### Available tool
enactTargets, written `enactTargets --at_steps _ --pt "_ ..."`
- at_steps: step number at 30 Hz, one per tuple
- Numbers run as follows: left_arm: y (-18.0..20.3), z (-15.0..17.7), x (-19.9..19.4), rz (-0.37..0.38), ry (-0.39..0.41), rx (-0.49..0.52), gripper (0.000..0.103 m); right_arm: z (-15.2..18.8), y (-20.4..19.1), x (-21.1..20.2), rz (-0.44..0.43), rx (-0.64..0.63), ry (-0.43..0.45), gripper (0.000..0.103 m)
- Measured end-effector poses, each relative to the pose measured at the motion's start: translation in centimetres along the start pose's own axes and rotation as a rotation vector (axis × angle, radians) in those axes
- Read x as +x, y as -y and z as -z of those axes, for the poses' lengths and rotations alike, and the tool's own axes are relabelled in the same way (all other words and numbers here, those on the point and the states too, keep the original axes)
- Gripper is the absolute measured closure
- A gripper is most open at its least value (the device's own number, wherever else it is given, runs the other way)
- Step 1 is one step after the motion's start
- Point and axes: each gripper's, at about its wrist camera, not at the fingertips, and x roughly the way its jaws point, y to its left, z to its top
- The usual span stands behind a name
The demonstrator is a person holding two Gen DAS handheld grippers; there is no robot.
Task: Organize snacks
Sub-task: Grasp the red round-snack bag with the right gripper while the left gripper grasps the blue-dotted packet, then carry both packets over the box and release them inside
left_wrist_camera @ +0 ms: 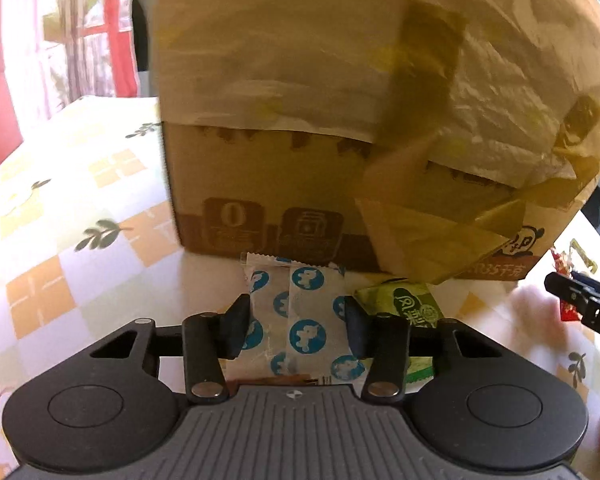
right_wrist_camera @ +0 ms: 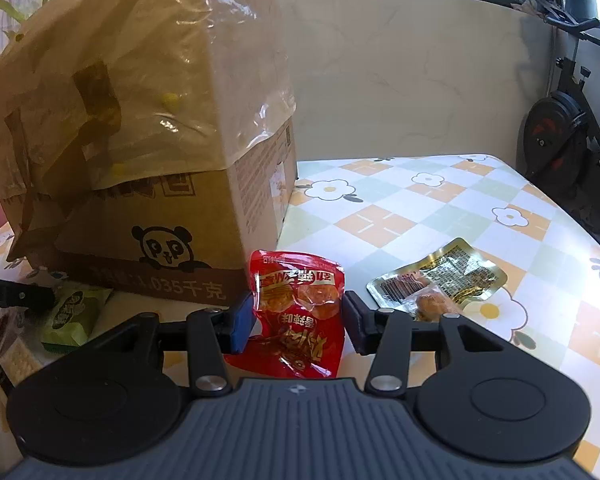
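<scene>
1. Left gripper [left_wrist_camera: 296,322] is closed on a white packet with blue roundels [left_wrist_camera: 300,320], both pads against its edges; the packet sits just in front of the cardboard box [left_wrist_camera: 268,184] on the checked tablecloth [left_wrist_camera: 60,240]; a green packet [left_wrist_camera: 412,304] lies just right of it.
2. Right gripper [right_wrist_camera: 298,322] clamps a red snack pouch [right_wrist_camera: 300,312] by its sides, close to the box's [right_wrist_camera: 160,220] near corner.
3. Further right, a gold-edged packet [right_wrist_camera: 440,280] lies flat on the cloth [right_wrist_camera: 420,208], apart from the pouch.
</scene>
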Motion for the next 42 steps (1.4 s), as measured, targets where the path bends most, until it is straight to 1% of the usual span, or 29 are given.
enactTargets --at_steps 3,6,12,15,18,23,28,33,36,40,42 --pt "-1.3 0.7 -1.0 0.001 0.015 -0.056 0.053 0.0 0.0 0.0 -0.003 0.003 0.003 0.054" --pt "-2.2 1.0 -1.9 -0.005 0.038 -0.079 0.053 0.1 0.0 -0.1 -0.003 0.001 0.007 0.054" --pt "-3.6 0.2 -4.8 0.025 0.133 -0.088 0.053 0.1 -0.1 -0.3 -0.003 0.000 0.013 0.054" --pt "-4.2 0.3 -5.0 0.006 0.133 -0.102 0.053 0.1 -0.1 -0.3 -0.005 -0.001 0.014 0.054" --pt "-4.1 0.3 -4.7 -0.017 0.129 -0.113 0.053 0.1 -0.1 -0.4 -0.006 0.001 0.017 0.054" --pt "-3.9 0.4 -4.9 -0.051 0.139 -0.077 0.053 0.1 0.1 -0.5 -0.009 0.006 0.021 0.054" --pt "-3.1 0.5 -5.4 -0.052 0.147 -0.047 0.053 0.2 0.1 -0.8 -0.011 0.012 0.035 0.054" --pt "-2.8 0.5 -6.4 -0.043 0.175 -0.032 0.053 0.2 0.1 -1.1 -0.016 0.014 0.050 0.054" --pt "-2.7 0.3 -7.3 -0.043 0.199 -0.027 0.053 0.2 0.1 -2.0 -0.017 0.023 0.078 0.054" --pt "-2.9 -0.1 -8.7 -0.041 0.234 -0.030 0.053 0.5 0.2 -3.9 -0.045 0.057 0.085 0.054" --pt "-2.8 -0.6 -9.4 -0.041 0.245 -0.024 0.053 0.1 0.1 -5.1 -0.046 0.055 0.110 0.054"
